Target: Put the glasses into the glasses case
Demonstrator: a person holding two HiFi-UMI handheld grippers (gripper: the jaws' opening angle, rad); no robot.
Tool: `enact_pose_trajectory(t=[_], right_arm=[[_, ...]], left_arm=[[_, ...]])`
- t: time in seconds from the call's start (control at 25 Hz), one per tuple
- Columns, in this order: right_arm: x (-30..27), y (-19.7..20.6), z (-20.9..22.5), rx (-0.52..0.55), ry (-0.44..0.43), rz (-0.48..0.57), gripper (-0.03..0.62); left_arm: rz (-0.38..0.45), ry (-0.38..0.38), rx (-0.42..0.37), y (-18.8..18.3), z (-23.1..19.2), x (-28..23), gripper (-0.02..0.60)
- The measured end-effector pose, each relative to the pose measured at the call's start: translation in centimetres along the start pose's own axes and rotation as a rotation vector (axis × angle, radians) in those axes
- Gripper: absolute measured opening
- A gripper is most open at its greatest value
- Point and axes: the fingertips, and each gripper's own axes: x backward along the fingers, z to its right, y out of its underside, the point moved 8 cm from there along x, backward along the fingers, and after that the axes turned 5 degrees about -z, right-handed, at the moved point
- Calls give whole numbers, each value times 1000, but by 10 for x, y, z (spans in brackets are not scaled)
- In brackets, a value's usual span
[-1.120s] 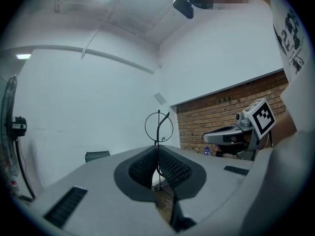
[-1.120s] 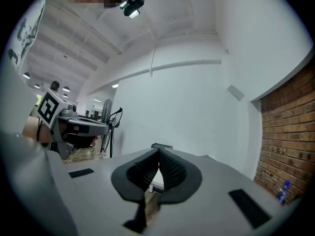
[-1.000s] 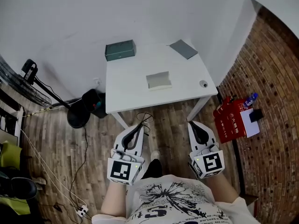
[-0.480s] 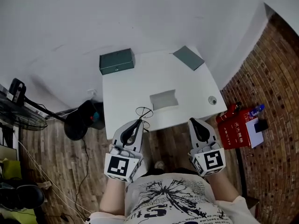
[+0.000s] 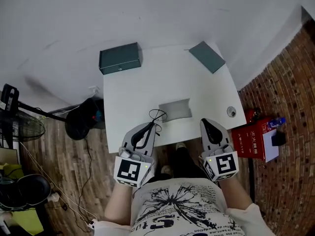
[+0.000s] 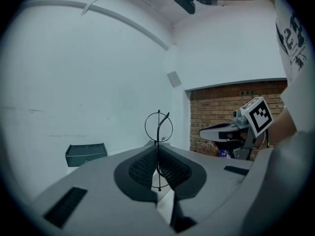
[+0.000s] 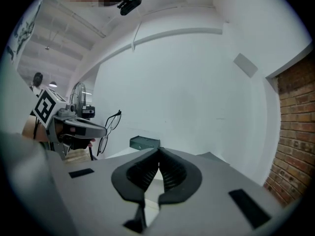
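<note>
Thin black-wire glasses stick up from my left gripper, which is shut on their frame at the table's near edge. In the left gripper view one round lens stands above the closed pads. A grey glasses case lies flat on the white table, just beyond the glasses and between the two grippers. My right gripper is shut on nothing over the near right edge. The right gripper view shows the left gripper and the glasses at its left.
A dark green box stands at the far left of the table and a flat grey-green pad at the far right corner. A small round object lies near the right edge. A red box and a fan base are on the wood floor.
Both grippers have moved forward from over the floor to the table's near edge, the left one still carrying the glasses. The table now sits closer in the head view.
</note>
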Motion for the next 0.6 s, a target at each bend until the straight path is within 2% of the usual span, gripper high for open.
enact_pose_trajectory(t=[0.16, 0.28, 0.6], right_arm=[[-34, 7, 24, -19, -42, -51, 12], [-54, 17, 39, -51, -67, -85, 12], [-84, 47, 66, -93, -112, -146, 12]], left_arm=[[-74, -9, -14, 15, -12, -42, 21], [-142, 17, -36, 28, -15, -70, 21], [-372, 235, -179, 70, 1, -142, 21]])
